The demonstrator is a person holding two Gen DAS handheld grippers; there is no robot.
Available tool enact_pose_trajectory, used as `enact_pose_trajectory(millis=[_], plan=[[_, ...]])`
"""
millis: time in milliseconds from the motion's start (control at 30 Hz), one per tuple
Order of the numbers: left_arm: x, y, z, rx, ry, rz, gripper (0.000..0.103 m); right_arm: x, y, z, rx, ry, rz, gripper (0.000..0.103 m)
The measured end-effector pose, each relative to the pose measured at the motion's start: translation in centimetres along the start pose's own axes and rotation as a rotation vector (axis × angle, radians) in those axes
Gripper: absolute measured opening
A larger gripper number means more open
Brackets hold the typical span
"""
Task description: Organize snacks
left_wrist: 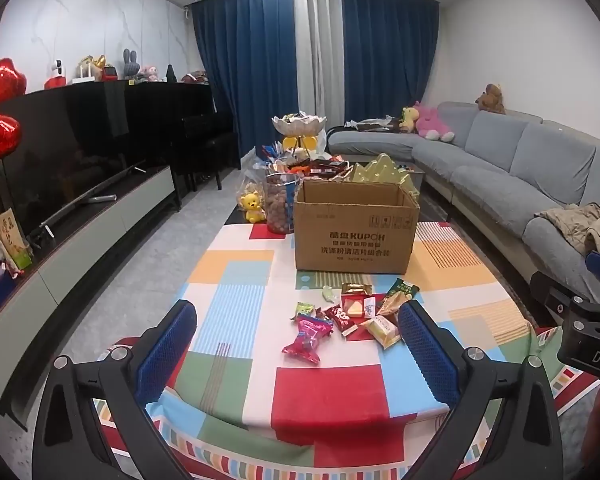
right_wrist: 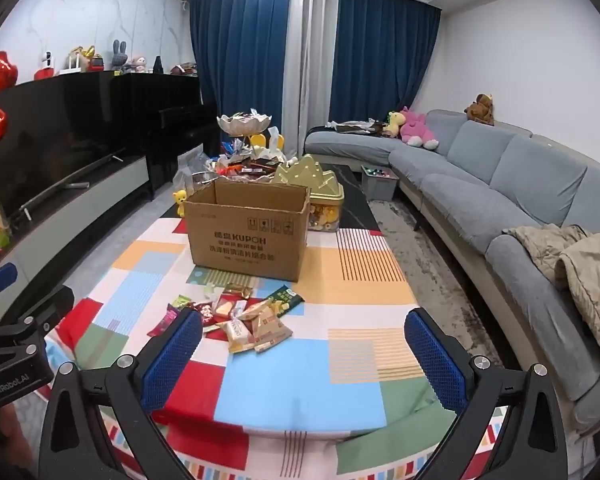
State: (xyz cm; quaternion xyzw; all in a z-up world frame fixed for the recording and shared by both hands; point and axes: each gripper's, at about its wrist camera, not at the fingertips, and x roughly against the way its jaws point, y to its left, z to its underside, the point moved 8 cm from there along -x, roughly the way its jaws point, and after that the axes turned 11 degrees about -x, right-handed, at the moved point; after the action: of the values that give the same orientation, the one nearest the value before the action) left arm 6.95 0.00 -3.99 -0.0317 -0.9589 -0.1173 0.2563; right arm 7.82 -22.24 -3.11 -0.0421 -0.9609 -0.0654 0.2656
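A pile of small wrapped snacks (left_wrist: 352,316) lies on the colourful checked tablecloth (left_wrist: 236,312), in front of an open cardboard box (left_wrist: 354,228). A pink-red packet (left_wrist: 306,338) lies nearest. My left gripper (left_wrist: 298,344) is open and empty, held above the table's near edge, short of the pile. In the right wrist view the same snack pile (right_wrist: 240,316) and box (right_wrist: 248,232) show left of centre. My right gripper (right_wrist: 304,354) is open and empty, to the right of the pile.
Behind the box stand a jar of snacks (left_wrist: 281,208), a yellow bear toy (left_wrist: 252,208), a gold tin (right_wrist: 320,192) and a heaped snack stand (left_wrist: 300,128). A grey sofa (right_wrist: 500,200) runs along the right; a TV unit (left_wrist: 80,216) along the left.
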Motion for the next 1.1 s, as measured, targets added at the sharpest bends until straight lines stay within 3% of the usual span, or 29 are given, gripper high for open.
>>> enact_pose_trajectory(millis=[1100], plan=[[-0.03,-0.03,0.06,0.010,0.006,0.007,0.103,0.19,0.09,-0.30,0.002,0.000,0.009,0.102]])
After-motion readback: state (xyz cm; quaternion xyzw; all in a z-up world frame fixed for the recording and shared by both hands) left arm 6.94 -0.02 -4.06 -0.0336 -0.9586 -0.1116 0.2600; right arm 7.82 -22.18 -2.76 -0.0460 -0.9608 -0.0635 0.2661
